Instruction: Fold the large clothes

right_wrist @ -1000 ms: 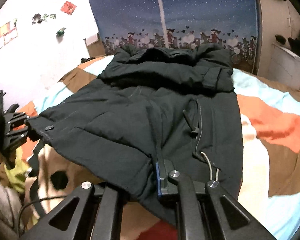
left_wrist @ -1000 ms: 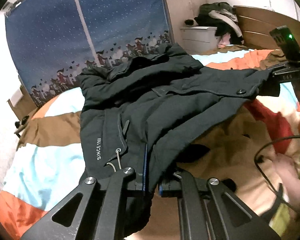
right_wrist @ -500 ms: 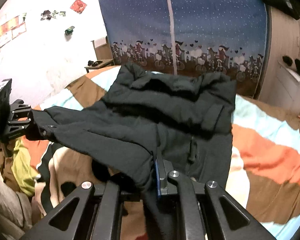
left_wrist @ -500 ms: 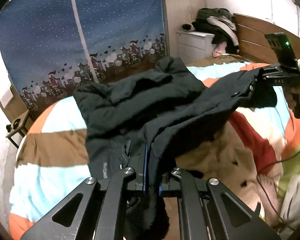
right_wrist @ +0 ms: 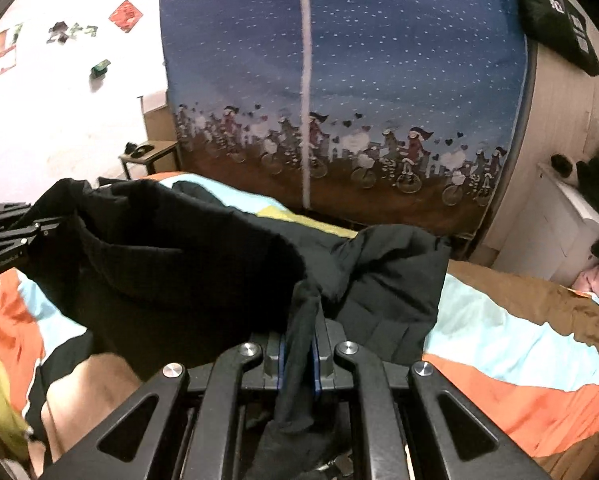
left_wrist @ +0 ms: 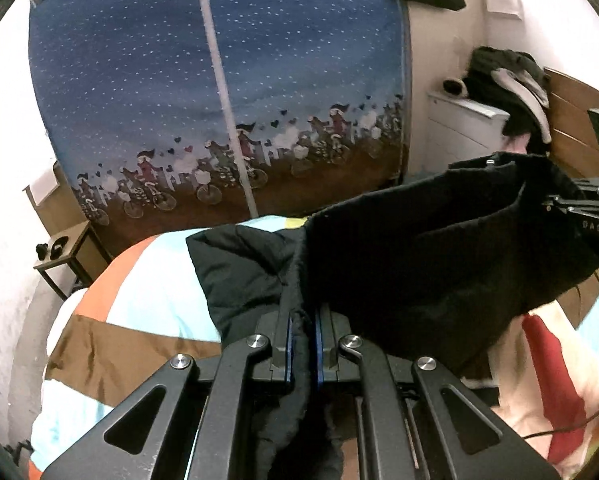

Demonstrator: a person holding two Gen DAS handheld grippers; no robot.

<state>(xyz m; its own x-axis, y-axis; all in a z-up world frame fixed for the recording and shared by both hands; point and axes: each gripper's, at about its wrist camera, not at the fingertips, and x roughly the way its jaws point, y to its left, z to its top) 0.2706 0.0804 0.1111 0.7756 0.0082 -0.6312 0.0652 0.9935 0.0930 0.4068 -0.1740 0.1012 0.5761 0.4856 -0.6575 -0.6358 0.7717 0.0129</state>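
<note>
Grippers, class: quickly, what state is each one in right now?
Left gripper: closed on the jacket.
Right gripper: closed on the jacket.

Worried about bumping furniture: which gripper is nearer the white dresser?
Right. The right gripper holds the jacket on the white dresser side; the left gripper is farther across the bed.

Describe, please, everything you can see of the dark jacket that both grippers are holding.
The dark jacket looks like thick, padded black fabric. The left gripper and right gripper each clamp its edge, lifting the near portion into a sagging span between them, while its far portion lies crumpled on the striped bedspread.
</note>
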